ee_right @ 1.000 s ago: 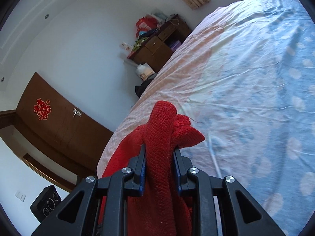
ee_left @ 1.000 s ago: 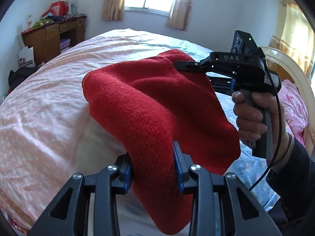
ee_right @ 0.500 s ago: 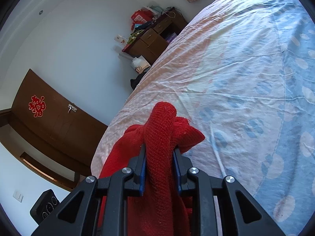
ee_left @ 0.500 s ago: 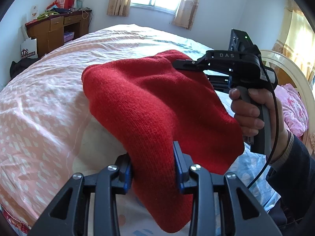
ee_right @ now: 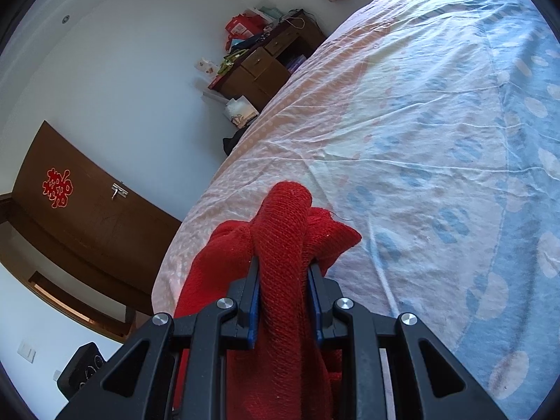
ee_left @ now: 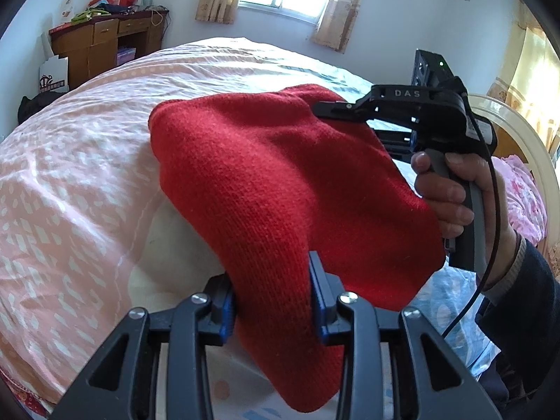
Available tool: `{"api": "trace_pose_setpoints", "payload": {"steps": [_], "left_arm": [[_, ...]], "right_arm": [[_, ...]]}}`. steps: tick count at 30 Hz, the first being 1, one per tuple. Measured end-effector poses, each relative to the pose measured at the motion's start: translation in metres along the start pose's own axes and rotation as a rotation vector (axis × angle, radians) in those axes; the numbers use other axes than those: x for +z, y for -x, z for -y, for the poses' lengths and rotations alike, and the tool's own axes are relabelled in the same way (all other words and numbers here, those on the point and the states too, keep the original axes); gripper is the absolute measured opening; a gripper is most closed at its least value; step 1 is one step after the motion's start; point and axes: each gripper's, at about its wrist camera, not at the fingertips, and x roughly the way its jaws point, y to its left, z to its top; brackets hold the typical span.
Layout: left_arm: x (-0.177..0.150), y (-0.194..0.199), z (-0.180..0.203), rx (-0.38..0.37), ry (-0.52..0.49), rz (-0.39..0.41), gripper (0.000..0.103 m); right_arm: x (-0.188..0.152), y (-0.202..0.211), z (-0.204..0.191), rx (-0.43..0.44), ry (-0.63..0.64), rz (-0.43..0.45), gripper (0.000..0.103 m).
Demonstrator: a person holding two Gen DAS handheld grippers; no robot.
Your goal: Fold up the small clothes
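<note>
A red knitted garment (ee_left: 280, 189) hangs in the air above the bed, stretched between both grippers. My left gripper (ee_left: 273, 301) is shut on its near edge, the cloth bunched between the blue pads. My right gripper (ee_right: 283, 297) is shut on the far edge; a roll of the red garment (ee_right: 283, 231) sticks out past its fingers. In the left wrist view the right gripper (ee_left: 325, 110) reaches in from the right, held by a hand (ee_left: 451, 196).
The bed (ee_left: 70, 189) with a pink and blue patterned sheet (ee_right: 437, 161) lies below the garment. A wooden desk (ee_left: 101, 49) with clutter stands at the far left by the wall. A brown door (ee_right: 80, 217) and a curved headboard (ee_left: 518, 147) are at the sides.
Both grippers keep their grip on the red garment. The views have shifted a little; the garment sits slightly further right and higher over the bed in the left wrist view.
</note>
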Motion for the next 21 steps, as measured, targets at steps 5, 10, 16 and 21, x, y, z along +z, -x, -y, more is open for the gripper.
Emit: {"api": "trace_pose_setpoints", "payload": {"steps": [5,10,16,21], "left_arm": [[-0.006,0.0,0.0,0.001,-0.007,0.008,0.039],[-0.009,-0.002,0.002,0.018,0.004,0.009,0.047],[-0.009,0.001,0.006,0.04,-0.002,0.007,0.05],[-0.006,0.009,0.016,0.075,-0.029,0.011,0.052]], "right_arm": [[-0.004,-0.001,0.012,-0.016,-0.03,-0.003,0.023],[-0.003,-0.007,0.018,-0.032,-0.051,-0.022,0.024],[-0.003,-0.008,0.004,-0.121,0.016,-0.032,0.026],[-0.002,-0.001,-0.004,-0.196,0.04,-0.007,0.029]]}}
